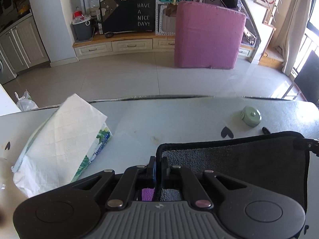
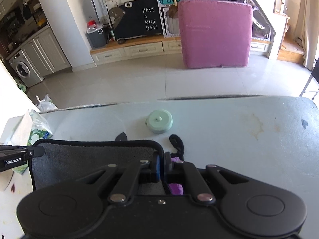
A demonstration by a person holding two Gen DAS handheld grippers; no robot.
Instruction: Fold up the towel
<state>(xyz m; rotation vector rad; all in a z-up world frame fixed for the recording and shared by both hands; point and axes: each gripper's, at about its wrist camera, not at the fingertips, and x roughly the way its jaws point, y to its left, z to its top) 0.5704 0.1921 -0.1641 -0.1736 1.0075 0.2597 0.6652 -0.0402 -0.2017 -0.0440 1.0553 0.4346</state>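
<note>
1. Left wrist view: the left gripper (image 1: 159, 166) was clenched on the left edge of the dark grey towel (image 1: 235, 165), which filled the lower right of the frame over the tabletop (image 1: 159, 117). A tissue pack (image 1: 59, 145) lay at left.
2. Right wrist view: the right gripper (image 2: 161, 165) pinched the towel (image 2: 95, 159) by its right edge, lower centre. A green round tin (image 2: 159, 121) sat just above.
</note>
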